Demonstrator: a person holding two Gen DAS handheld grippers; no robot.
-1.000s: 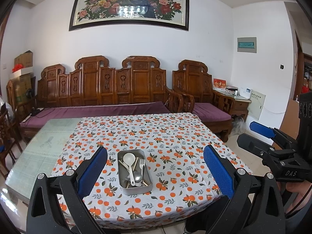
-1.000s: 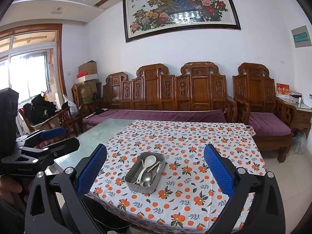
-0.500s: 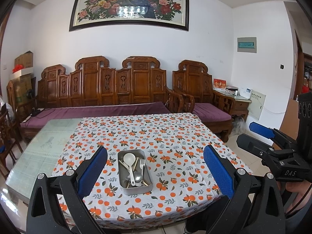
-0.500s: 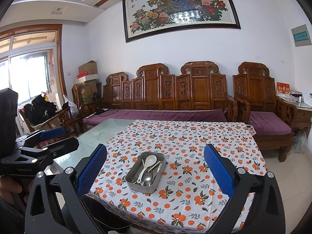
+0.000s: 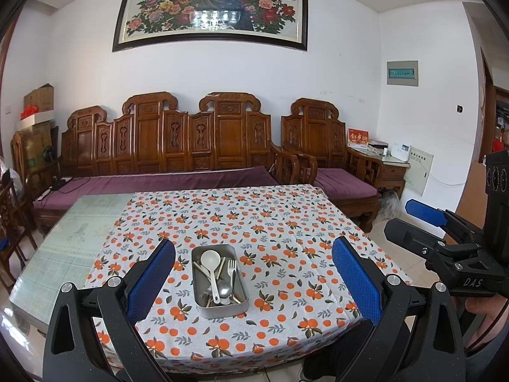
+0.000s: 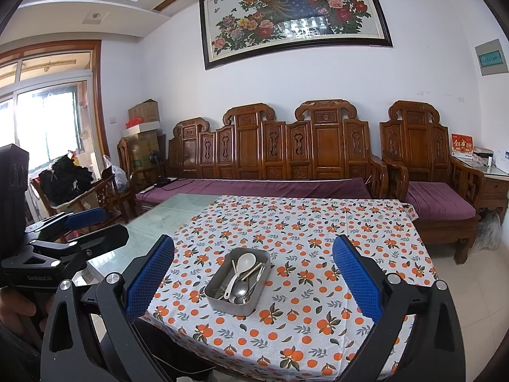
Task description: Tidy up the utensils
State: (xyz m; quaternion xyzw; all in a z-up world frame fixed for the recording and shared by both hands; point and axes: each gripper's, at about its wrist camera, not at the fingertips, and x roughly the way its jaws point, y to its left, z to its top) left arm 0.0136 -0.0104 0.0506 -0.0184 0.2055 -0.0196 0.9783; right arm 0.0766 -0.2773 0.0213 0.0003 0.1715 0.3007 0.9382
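Both handheld grippers hover short of the desk's near edge, their blue-padded fingers spread wide and holding nothing. The left gripper (image 5: 253, 281) frames a metal tray (image 5: 222, 308) between its fingers (image 5: 151, 281); the right gripper (image 6: 253, 281) does the same from the other side, its fingers (image 6: 356, 281) well apart from the tray (image 6: 231, 304).

The tray sits on an orange-print tablecloth (image 5: 286, 254) near the front of the desk (image 5: 73, 238), and in it lie the mixed utensils: a white soup spoon (image 5: 210, 265) on top, a white fork (image 5: 231, 270), a steel spoon (image 5: 224, 292) and wooden chopsticks (image 5: 220, 265), all heaped across one another (how many chopsticks cannot be told). The cloth covers only part of the desk, leaving a pale green glass top bare to the left.

Beyond the desk stands a carved wooden sofa (image 5: 178, 140) with a purple cushion, a matching armchair (image 6: 423, 159) beside it. On the white wall above hangs a framed peacock-and-peony picture (image 5: 211, 9).
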